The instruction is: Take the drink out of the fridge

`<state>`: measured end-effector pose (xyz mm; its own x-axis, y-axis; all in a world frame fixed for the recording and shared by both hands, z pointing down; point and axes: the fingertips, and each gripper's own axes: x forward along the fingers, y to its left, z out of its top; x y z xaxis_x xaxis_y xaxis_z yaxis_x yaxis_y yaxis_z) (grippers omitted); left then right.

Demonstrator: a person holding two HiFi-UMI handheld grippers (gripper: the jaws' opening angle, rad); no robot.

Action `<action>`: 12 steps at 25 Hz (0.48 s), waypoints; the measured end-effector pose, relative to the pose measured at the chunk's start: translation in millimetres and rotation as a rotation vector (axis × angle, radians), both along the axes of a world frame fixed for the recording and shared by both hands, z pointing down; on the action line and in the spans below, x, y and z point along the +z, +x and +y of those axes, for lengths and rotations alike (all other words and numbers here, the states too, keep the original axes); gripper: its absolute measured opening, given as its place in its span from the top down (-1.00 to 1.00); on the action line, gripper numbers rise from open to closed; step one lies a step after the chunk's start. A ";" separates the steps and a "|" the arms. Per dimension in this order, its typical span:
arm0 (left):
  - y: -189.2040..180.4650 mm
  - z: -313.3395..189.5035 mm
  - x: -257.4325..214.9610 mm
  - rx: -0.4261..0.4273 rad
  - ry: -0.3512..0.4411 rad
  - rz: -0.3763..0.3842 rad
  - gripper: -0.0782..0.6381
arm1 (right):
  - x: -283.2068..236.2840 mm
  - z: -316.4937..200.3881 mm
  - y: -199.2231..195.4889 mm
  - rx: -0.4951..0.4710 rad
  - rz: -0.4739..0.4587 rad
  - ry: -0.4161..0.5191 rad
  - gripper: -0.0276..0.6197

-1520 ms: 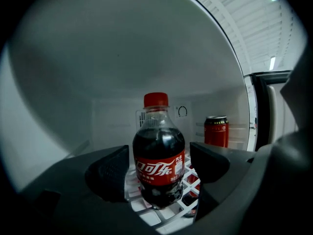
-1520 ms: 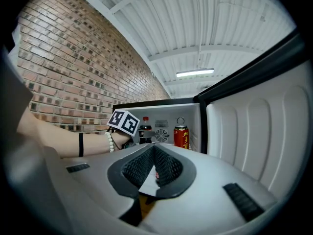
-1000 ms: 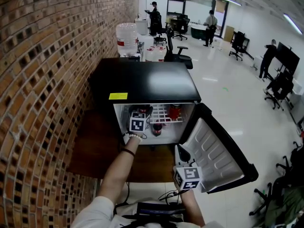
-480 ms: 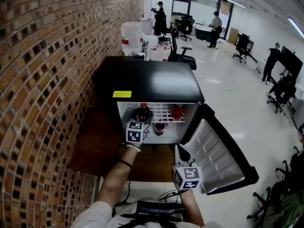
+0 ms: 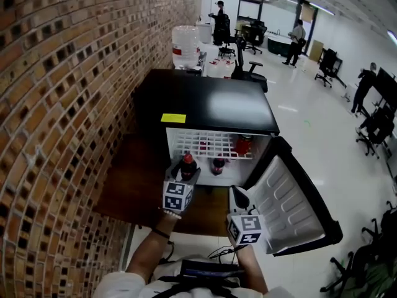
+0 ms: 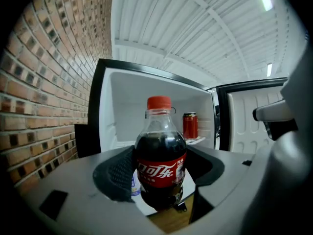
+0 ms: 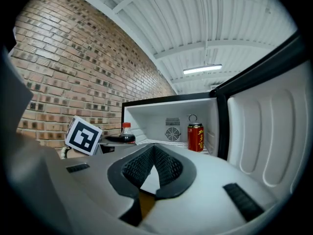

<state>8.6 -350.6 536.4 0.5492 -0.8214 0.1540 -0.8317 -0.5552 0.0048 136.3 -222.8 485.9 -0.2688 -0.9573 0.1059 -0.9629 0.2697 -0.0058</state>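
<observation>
The textured pads (image 6: 120, 168) of the left gripper (image 5: 184, 177) press on either side of the cola bottle (image 6: 160, 151). They grip it at the red label band, where the body is widest. The bottle stands upright with its red cap on top. It sits just outside the front edge of the fridge (image 5: 205, 104), before the left half of the opening.

The bottle looks full of dark liquid, so it is likely fairly heavy for its size. Its plastic wall is round and smooth and would probably give a little under pressure. Being cold, it may also be slick. The label band seems the safest place to hold it, since the tapering neck would slide through the pads.

The right gripper (image 7: 154, 151) has its jaws closed together on nothing and hangs near the open door (image 5: 291, 203). Inside the fridge, a red can (image 7: 195, 137) stands at the right end of the wire shelf (image 5: 211, 146). A second dark bottle (image 5: 218, 164) sits lower down.
</observation>
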 end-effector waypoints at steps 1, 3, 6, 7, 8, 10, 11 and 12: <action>-4.6 2.4 7.3 -0.008 -0.010 0.002 -0.08 | 1.1 -0.6 -1.8 -0.005 0.000 -0.003 0.88; -13.2 7.1 21.2 -0.022 -0.032 0.001 -0.08 | 3.6 -1.1 -4.9 -0.012 -0.001 -0.009 0.88; -28.3 11.0 44.1 -0.054 -0.054 -0.009 -0.08 | 8.8 -1.3 -6.5 -0.015 -0.001 -0.020 0.88; -33.8 11.4 53.0 -0.067 -0.061 -0.012 -0.08 | 10.2 -1.2 -6.7 -0.015 -0.001 -0.023 0.88; -39.0 12.0 62.0 -0.078 -0.071 -0.015 -0.08 | 11.5 -0.8 -6.7 -0.015 -0.001 -0.026 0.88; -49.0 13.7 80.8 -0.100 -0.094 -0.021 -0.08 | 14.0 0.0 -6.5 -0.012 -0.002 -0.031 0.88; -54.0 14.7 89.5 -0.113 -0.105 -0.030 -0.08 | 15.0 0.3 -6.5 -0.011 -0.002 -0.033 0.88; -58.4 15.8 96.1 -0.125 -0.112 -0.039 -0.08 | 15.8 0.4 -6.5 -0.010 -0.003 -0.035 0.88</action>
